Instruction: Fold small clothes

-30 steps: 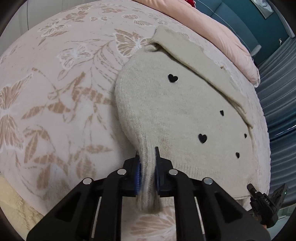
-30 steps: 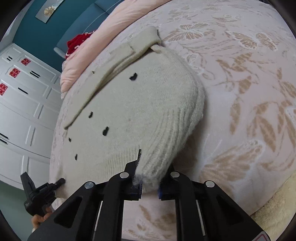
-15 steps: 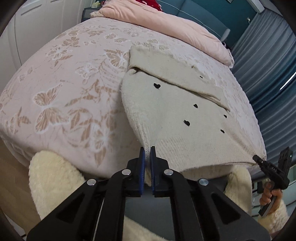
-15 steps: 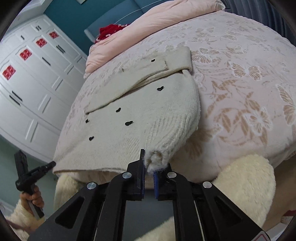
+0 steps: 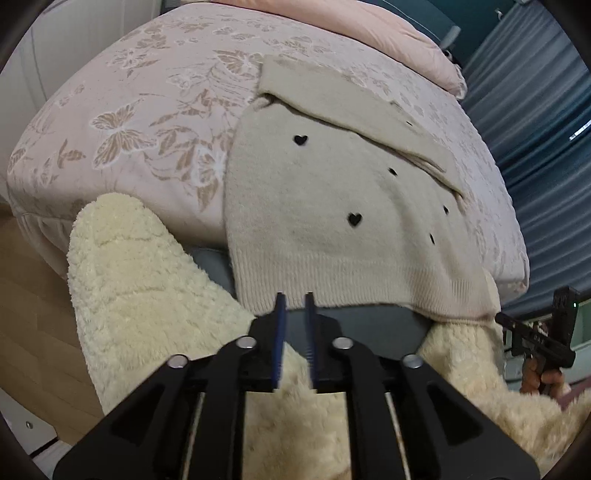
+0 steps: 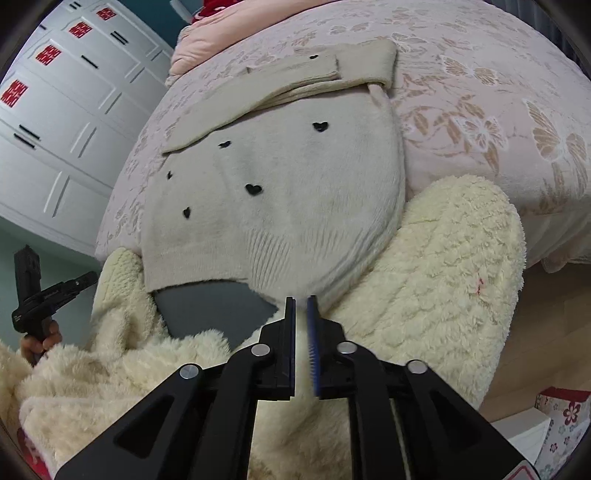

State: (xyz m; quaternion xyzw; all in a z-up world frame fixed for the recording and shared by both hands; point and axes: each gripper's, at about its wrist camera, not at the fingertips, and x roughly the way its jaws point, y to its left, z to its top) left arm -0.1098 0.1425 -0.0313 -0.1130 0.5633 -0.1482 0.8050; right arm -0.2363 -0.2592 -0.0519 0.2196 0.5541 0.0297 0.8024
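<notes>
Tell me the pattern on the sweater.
Beige sweater dotted with small black hearts, clearest in the left wrist view.

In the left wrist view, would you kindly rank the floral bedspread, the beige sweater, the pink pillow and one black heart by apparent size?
1. Floral bedspread
2. Beige sweater, though it lies nearer the camera, so the gap is uncertain
3. Pink pillow, partly cut off by the frame
4. Black heart
</notes>
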